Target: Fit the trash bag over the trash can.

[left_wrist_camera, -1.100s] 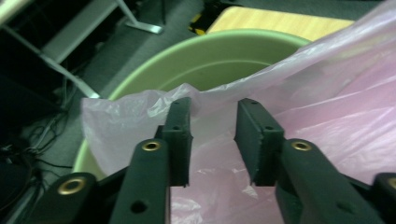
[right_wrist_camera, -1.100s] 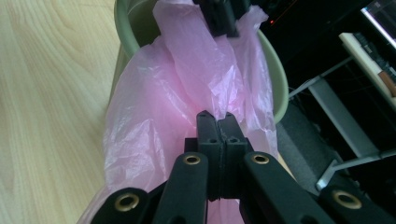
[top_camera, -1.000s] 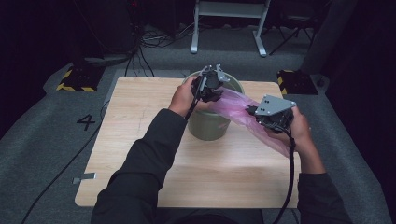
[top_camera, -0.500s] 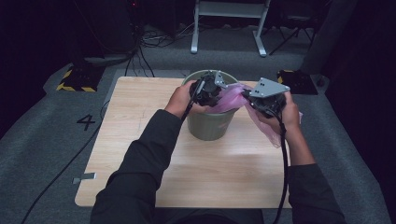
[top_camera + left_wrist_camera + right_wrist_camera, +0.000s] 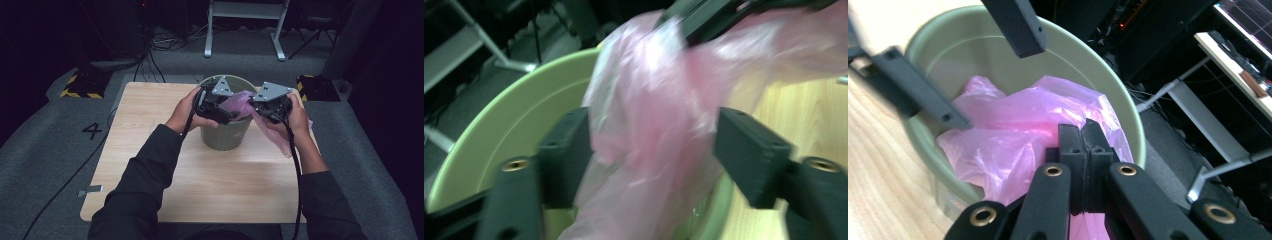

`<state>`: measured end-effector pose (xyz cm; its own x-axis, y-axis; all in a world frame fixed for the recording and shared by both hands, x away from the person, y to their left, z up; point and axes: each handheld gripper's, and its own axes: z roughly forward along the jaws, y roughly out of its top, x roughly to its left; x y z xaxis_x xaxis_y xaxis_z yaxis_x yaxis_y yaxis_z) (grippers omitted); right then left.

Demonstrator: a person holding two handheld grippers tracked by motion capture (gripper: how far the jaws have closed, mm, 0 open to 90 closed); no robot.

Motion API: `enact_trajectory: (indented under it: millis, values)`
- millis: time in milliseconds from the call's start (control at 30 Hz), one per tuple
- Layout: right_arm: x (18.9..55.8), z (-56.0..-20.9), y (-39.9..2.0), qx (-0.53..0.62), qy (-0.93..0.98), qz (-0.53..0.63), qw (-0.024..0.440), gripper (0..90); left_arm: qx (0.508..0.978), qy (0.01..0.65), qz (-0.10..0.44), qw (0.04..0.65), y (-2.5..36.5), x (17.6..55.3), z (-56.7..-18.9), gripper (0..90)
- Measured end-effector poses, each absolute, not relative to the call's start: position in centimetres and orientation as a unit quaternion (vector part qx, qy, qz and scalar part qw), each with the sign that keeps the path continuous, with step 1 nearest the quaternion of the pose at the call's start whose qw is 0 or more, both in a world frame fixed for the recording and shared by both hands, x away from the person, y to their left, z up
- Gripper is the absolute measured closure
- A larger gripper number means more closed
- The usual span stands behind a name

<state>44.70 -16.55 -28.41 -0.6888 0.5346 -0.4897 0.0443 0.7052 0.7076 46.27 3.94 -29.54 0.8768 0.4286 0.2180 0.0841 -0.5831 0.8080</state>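
Lining item: pink plastic bag (image 5: 245, 102), draped over the right rim of green bin (image 5: 225, 137) at table centre. Right gripper (image 5: 1085, 150) clamped on the film, keeping it up; left gripper (image 5: 651, 150) has just been opening, bag loose between its jaws, probably to regrip.

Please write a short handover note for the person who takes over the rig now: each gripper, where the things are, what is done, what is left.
Left gripper: jaws have just been opening; the pink bag lies between them, pads not pressing.
Right gripper: shut on the pink bag.
Green bin: upright on the wooden table.
Done: part of the bag is inside the bin; the rest hangs outside, under the right hand.
Left: probably spread the bag open and fit it over the bin's rim.
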Motion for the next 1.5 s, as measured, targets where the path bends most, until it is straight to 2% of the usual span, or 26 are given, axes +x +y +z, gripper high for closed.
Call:
enact_trajectory:
  millis: [133,200,233,267,300,333,433,467,533,567,600,633,700,900,1100,1133,1167,1233,1267,1300,1367,1400,1433,1500]
  values:
    - [44.5,-28.1,-16.5,0.167,0.85,0.356,0.351,89.9,0.867,0.142,0.228,0.42,3.0,45.9,-30.0,32.1]
    - [44.3,-28.0,-16.5,0.164,0.849,0.361,0.349,89.9,0.868,0.14,0.225,0.419,2.8,46.0,-30.2,42.8]
    - [44.1,-28.0,-16.5,0.163,0.849,0.367,0.345,89.6,0.869,0.143,0.228,0.416,2.7,46.2,-30.3,53.7]
    - [44.1,-28.0,-16.5,0.163,0.849,0.367,0.345,89.6,0.87,0.141,0.227,0.414,2.7,46.3,-30.4,53.7]
    - [44.0,-28.0,-16.5,0.162,0.848,0.369,0.344,89.0,0.872,0.139,0.233,0.407,2.7,46.4,-30.4,58.5]
    - [43.9,-28.1,-16.6,0.163,0.846,0.375,0.342,85.6,0.871,0.14,0.237,0.406,2.7,46.4,-30.5,70.3]
    - [43.7,-28.1,-16.8,0.161,0.845,0.384,0.335,82.4,0.87,0.143,0.254,0.398,2.7,46.6,-30.6,81.7]
    - [43.6,-28.1,-16.9,0.162,0.844,0.386,0.335,76.6,0.87,0.147,0.264,0.39,2.7,46.7,-30.7,81.7]
    - [43.4,-28.0,-17.3,0.174,0.837,0.397,0.333,59.5,0.871,0.153,0.265,0.384,2.9,46.9,-30.8,85.5]
    - [43.2,-27.9,-17.8,0.188,0.832,0.41,0.322,44.5,0.87,0.155,0.269,0.383,3.0,47.0,-30.8,86.6]
    - [43.2,-27.9,-17.8,0.188,0.832,0.41,0.322,44.5,0.869,0.158,0.271,0.382,3.2,47.1,-30.8,86.6]
    - [42.8,-28.0,-18.4,0.196,0.831,0.411,0.319,36.4,0.868,0.167,0.27,0.381,3.6,47.4,-30.9,87.0]
    - [42.5,-28.2,-19.1,0.205,0.828,0.417,0.314,30.2,0.868,0.17,0.271,0.38,3.8,47.6,-30.9,87.1]
    - [41.2,-29.4,-21.8,0.215,0.83,0.424,0.292,26.2,0.864,0.192,0.261,0.386,5.4,48.4,-31.0,85.6]
    - [41.0,-30.6,-24.0,0.233,0.826,0.438,0.269,26.8,0.86,0.203,0.263,0.388,6.7,48.8,-31.2,83.8]
    - [41.1,-30.9,-24.4,0.239,0.825,0.441,0.26,32.9,0.857,0.203,0.261,0.395,6.9,48.9,-31.2,83.2]
    - [41.4,-31.4,-25.1,0.238,0.825,0.453,0.24,49.0,0.853,0.207,0.259,0.403,7.4,48.9,-31.3,81.1]
    - [41.5,-31.8,-25.0,0.23,0.829,0.454,0.234,64.3,0.851,0.208,0.252,0.412,7.8,48.9,-31.3,78.3]
    - [41.5,-32.0,-24.9,0.227,0.83,0.45,0.24,70.2,0.848,0.212,0.251,0.415,8.0,48.8,-31.3,74.3]
    - [41.5,-32.1,-24.7,0.223,0.831,0.451,0.239,78.3,0.848,0.212,0.251,0.415,8.0,48.8,-31.3,64.5]
    - [41.4,-32.2,-24.5,0.212,0.828,0.459,0.241,86.0,0.844,0.227,0.247,0.418,8.3,48.7,-31.2,44.8]
    - [41.4,-32.2,-24.5,0.212,0.828,0.459,0.241,86.0,0.837,0.24,0.251,0.422,8.4,48.4,-31.3,44.8]
    - [41.3,-32.2,-24.3,0.205,0.829,0.463,0.239,89.0,0.824,0.25,0.264,0.434,8.7,47.5,-31.3,28.0]
    - [41.3,-32.0,-24.1,0.208,0.827,0.461,0.246,89.2,0.808,0.258,0.283,0.449,9.2,46.6,-31.0,21.2]
